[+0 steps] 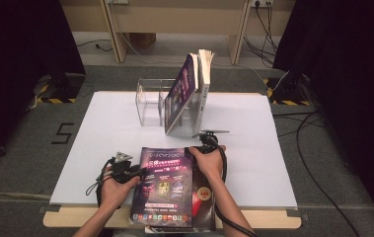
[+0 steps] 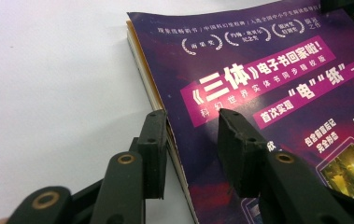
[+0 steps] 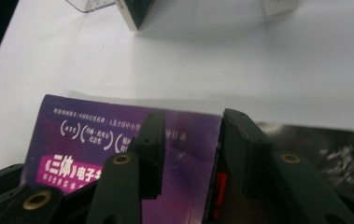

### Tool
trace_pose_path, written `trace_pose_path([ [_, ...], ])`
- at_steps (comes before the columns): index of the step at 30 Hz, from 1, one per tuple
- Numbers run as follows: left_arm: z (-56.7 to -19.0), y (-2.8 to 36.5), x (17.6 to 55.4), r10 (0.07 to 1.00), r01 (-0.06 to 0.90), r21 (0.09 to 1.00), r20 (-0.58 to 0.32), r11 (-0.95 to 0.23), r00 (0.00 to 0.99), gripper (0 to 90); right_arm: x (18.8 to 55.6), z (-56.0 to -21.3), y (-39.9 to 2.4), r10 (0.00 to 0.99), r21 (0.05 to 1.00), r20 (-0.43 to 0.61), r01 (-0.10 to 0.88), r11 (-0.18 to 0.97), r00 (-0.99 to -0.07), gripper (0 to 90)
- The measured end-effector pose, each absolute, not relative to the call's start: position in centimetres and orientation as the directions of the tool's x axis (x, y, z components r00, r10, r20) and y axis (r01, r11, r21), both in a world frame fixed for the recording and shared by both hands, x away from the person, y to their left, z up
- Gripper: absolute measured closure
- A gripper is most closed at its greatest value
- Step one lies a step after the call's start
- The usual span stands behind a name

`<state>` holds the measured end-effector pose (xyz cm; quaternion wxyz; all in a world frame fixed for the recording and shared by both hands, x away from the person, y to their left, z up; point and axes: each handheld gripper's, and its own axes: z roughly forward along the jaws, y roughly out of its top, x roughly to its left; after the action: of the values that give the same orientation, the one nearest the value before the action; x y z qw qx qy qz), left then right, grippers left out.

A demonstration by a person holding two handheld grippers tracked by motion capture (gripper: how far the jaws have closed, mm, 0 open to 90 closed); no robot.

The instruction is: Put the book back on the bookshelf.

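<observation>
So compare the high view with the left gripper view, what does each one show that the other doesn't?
High view alone: the clear acrylic stand with two books leaning in it, both hands, the right gripper, and a darker book under the purple one. Left gripper view alone: the purple book's yellowish page edges and its cover print up close, with the left gripper straddling that edge, jaws apart. Both share the purple book and the white table.

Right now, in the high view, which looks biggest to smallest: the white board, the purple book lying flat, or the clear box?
1. White board, biggest by far.
2. Purple book lying flat; it is nearer the camera, which helps.
3. Clear box, smallest, partly hidden by the standing books.
</observation>
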<state>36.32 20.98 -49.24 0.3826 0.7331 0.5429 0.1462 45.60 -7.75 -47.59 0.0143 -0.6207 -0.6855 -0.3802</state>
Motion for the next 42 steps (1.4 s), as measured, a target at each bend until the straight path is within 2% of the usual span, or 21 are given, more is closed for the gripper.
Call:
trace_pose_path([
  [8, -49.2, 20.9, 36.3, 0.91, 0.683, 0.72, -0.194, -0.123, 0.368, 62.8, 44.5, -48.0, -7.7, 0.812, 0.473, 0.535, 0.879, -0.059, -0.233, 60.3],
  [17, -49.2, 20.9, 36.3, 0.91, 0.685, 0.719, -0.196, -0.12, 0.365, 62.7, 44.0, -47.9, -7.4, 0.82, 0.476, 0.518, 0.879, -0.038, -0.245, 61.6],
  [24, -49.2, 21.0, 36.3, 0.91, 0.686, 0.717, -0.194, -0.124, 0.366, 62.7, 43.9, -47.6, -7.5, 0.813, 0.466, 0.522, 0.884, -0.019, -0.258, 67.6],
  [31, -49.2, 21.2, 36.3, 0.911, 0.688, 0.717, -0.201, -0.115, 0.361, 62.8, 44.1, -46.8, -7.7, 0.776, 0.448, 0.571, 0.894, -0.022, -0.267, 81.2],
  [37, -49.3, 22.3, 36.1, 0.893, 0.69, 0.722, -0.276, -0.051, 0.355, 60.1, 43.8, -46.3, -7.8, 0.738, 0.447, 0.625, 0.892, -0.071, -0.255, 84.6],
  [42, -48.5, 23.3, 35.2, 0.894, 0.648, 0.761, -0.262, -0.041, 0.364, 56.7, 43.2, -45.5, -7.5, 0.729, 0.485, 0.626, 0.871, -0.084, -0.278, 84.9],
])
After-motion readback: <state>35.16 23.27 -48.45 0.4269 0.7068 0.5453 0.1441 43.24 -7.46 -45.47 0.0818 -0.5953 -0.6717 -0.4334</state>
